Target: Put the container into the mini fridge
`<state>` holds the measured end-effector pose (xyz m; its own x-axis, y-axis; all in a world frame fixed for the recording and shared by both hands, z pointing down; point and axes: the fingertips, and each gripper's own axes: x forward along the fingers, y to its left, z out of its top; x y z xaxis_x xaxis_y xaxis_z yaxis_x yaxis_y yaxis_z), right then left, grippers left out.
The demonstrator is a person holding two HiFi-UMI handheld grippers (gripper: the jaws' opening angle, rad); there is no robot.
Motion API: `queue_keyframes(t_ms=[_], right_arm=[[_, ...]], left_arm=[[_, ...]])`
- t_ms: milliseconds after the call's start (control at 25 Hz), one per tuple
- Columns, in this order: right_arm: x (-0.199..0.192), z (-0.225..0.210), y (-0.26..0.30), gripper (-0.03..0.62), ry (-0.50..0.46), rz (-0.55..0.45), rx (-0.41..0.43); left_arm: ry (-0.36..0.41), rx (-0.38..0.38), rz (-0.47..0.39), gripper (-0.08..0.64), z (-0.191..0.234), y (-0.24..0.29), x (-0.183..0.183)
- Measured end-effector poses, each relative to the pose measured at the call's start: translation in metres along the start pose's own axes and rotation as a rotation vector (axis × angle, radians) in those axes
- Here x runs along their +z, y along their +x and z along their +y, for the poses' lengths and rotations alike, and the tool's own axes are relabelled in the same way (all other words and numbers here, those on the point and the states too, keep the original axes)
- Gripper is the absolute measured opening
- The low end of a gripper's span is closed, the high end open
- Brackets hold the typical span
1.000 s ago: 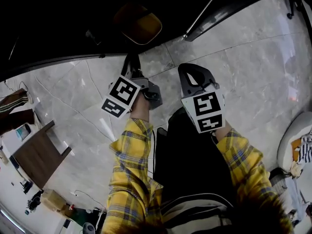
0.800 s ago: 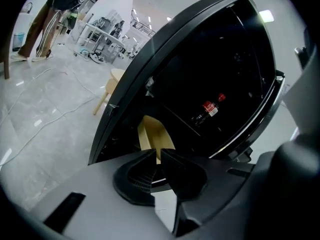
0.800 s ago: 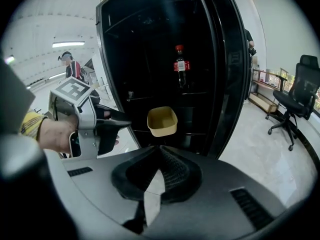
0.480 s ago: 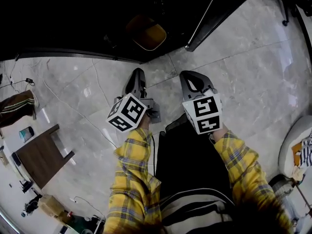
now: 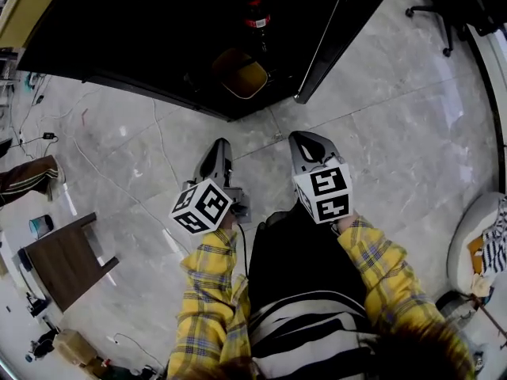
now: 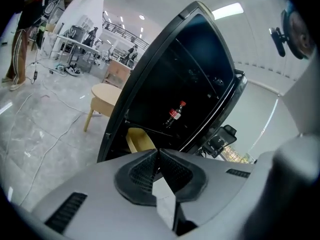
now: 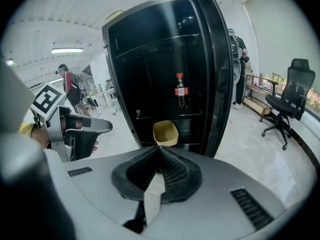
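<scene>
The black mini fridge (image 5: 158,38) stands open, its door (image 5: 341,30) swung out to the right. A yellow container (image 5: 242,76) sits on a low shelf inside, and a cola bottle (image 5: 255,18) stands on a shelf above it. Both show in the right gripper view, container (image 7: 165,132) and bottle (image 7: 180,90), and in the left gripper view, container (image 6: 139,140) and bottle (image 6: 175,114). My left gripper (image 5: 222,145) and right gripper (image 5: 305,138) hang over the marble floor in front of the fridge, apart from it. Both are shut and hold nothing, left gripper (image 6: 159,151), right gripper (image 7: 160,149).
A small brown table (image 5: 67,256) and cables (image 5: 47,137) lie on the floor at the left. An office chair (image 7: 285,96) stands right of the fridge door (image 7: 217,69), with a person (image 7: 239,49) behind it. A wooden stool (image 6: 102,96) stands left of the fridge.
Both grippers have drawn back from the fridge toward my body. More of the fridge interior shows now. The container stays on its shelf.
</scene>
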<state>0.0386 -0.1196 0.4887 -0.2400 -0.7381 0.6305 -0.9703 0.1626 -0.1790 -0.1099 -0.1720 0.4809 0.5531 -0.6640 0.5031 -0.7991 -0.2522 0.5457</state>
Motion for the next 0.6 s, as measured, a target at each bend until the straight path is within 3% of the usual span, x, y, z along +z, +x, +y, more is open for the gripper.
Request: queue_keyframes(t_ms=[280, 600], right_arm=[[0.008, 0.001, -0.025, 0.026, 0.015, -0.014, -0.022], [0.013, 0.010, -0.046, 0.026, 0.072, -0.017, -0.039]], left_arm=[[0.004, -0.003, 0.005, 0.025, -0.008, -0.033, 0.002], [0.076, 0.021, 0.001, 0.025, -0.018, -0.071, 0.007]])
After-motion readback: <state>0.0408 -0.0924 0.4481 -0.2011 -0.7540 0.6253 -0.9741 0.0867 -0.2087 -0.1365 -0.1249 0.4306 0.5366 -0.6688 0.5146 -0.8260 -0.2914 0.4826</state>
